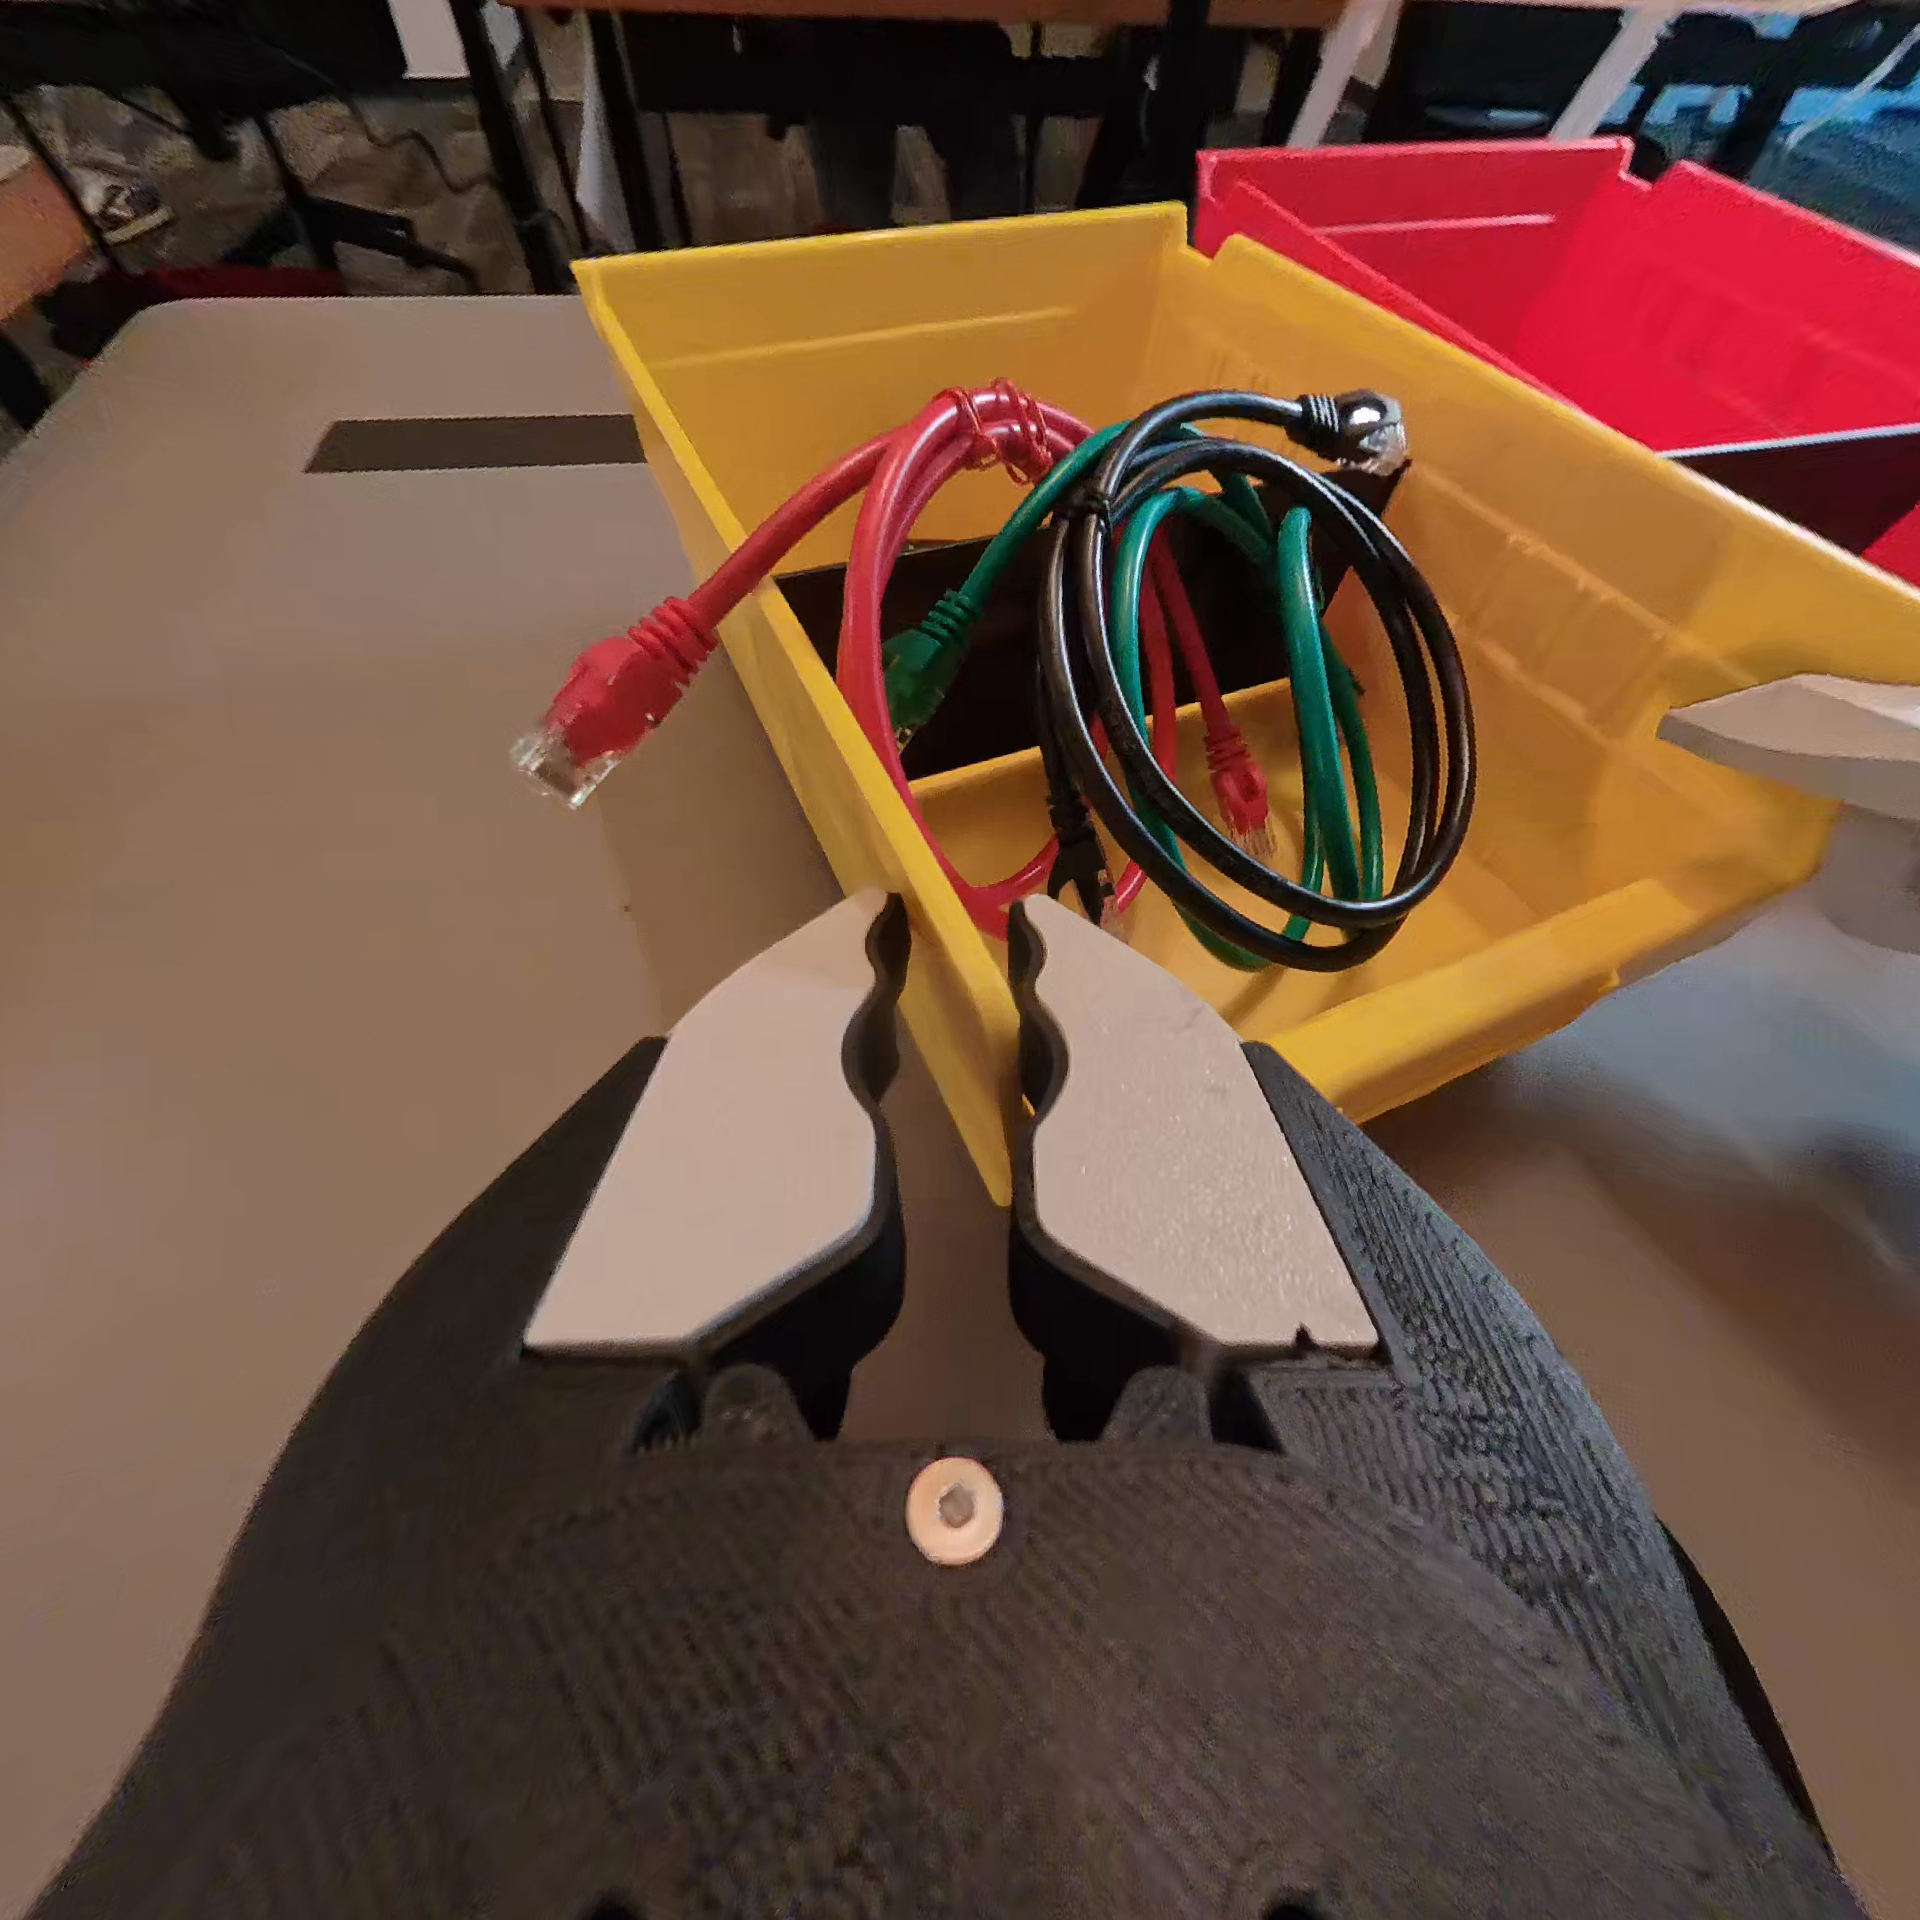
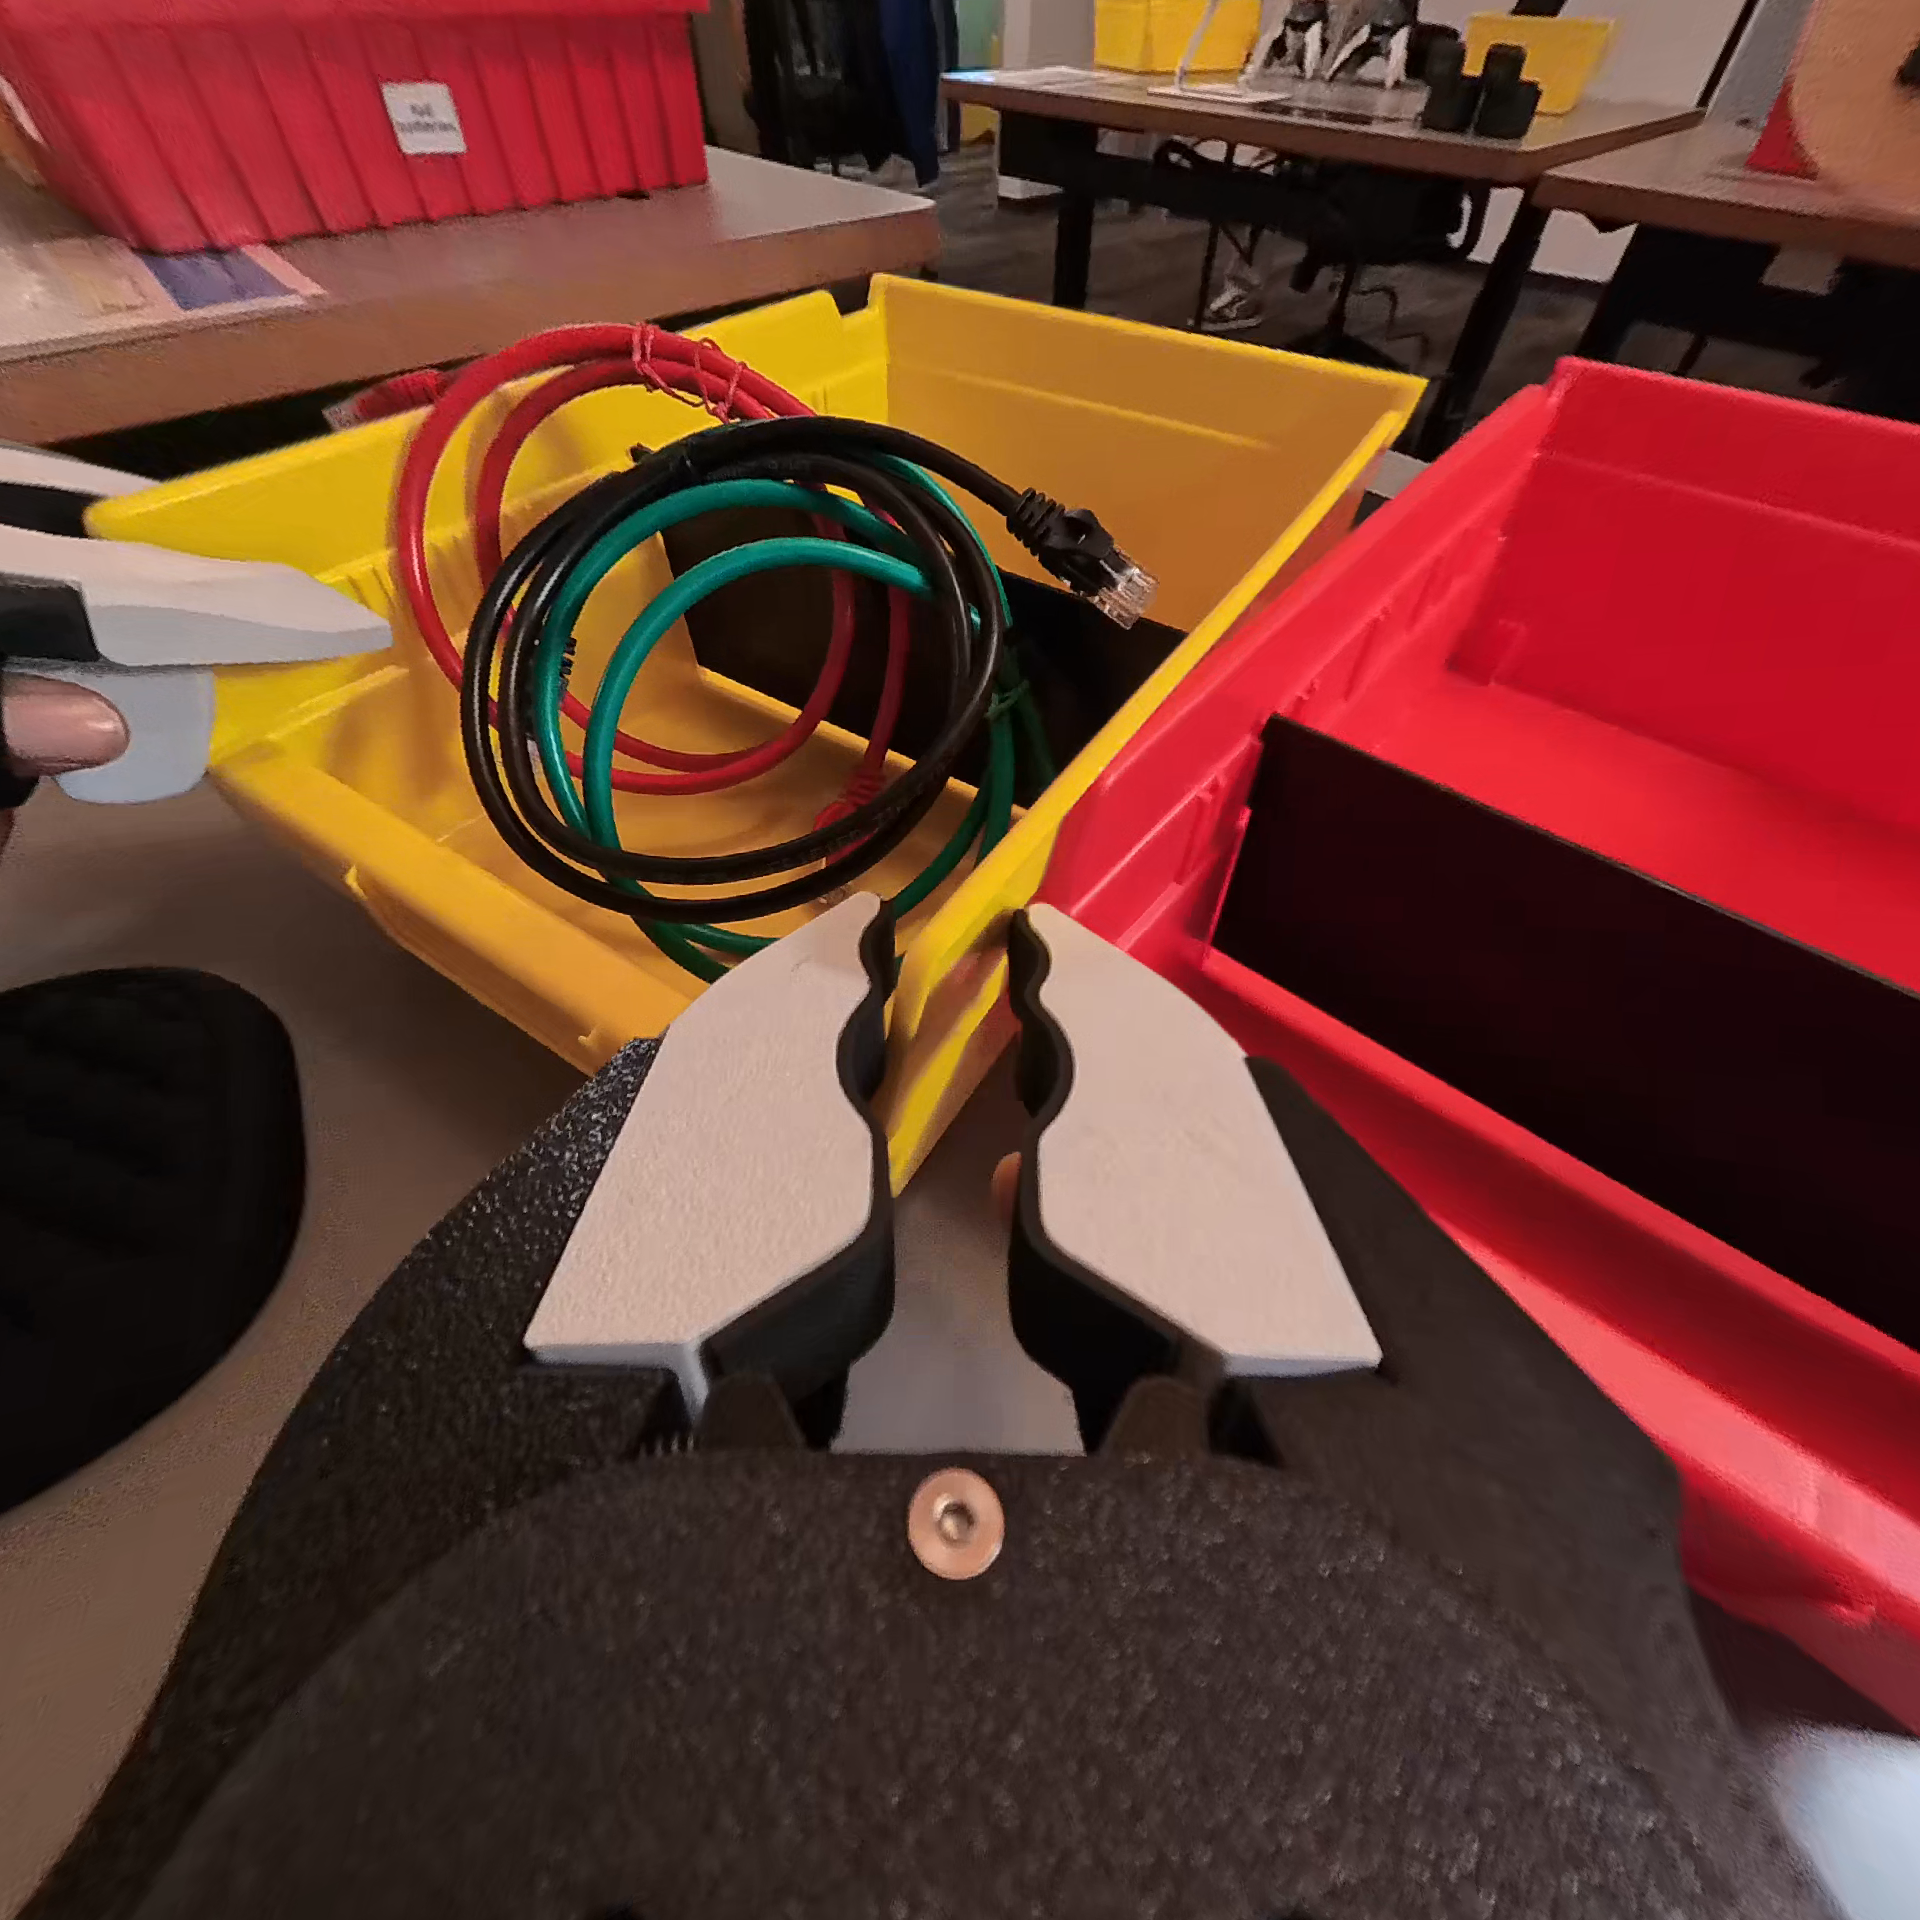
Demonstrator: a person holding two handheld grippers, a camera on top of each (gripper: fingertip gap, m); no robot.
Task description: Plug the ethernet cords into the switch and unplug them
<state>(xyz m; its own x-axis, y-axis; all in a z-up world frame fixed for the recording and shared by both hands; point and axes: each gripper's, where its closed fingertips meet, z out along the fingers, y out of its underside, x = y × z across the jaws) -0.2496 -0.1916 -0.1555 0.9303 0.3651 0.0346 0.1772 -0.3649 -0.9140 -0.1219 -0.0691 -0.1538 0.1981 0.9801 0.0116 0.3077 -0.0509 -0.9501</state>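
Three coiled ethernet cords sit in a yellow bin (image 1: 1558, 644) in the left wrist view: a red cord (image 1: 883, 582), a green cord (image 1: 1320, 727) and a black cord (image 1: 1444, 675), looped together at 12 o'clock from the left gripper (image 1: 954, 914). The red cord's clear-tipped plug (image 1: 597, 707) hangs out over the bin's wall at 10 o'clock, above the beige table (image 1: 260, 935). The left gripper's jaws stand apart, empty, straddling the bin's near corner. A red bin (image 1: 1662, 312) stands at 2 o'clock, just beside the yellow one.

From the right wrist view, the right gripper (image 2: 954, 914) is likewise parted and grips nothing, its tips at the yellow bin's (image 2: 1143, 416) near corner. The black cord (image 2: 727, 862) lies over the green cord (image 2: 623, 707) and red cord (image 2: 436, 582) at 11 o'clock. The red bin (image 2: 1558, 582) touches the yellow bin at 2 o'clock. The left gripper (image 2: 312, 623) enters at 9 o'clock; whether it is parted cannot be told here. No switch can be made out.
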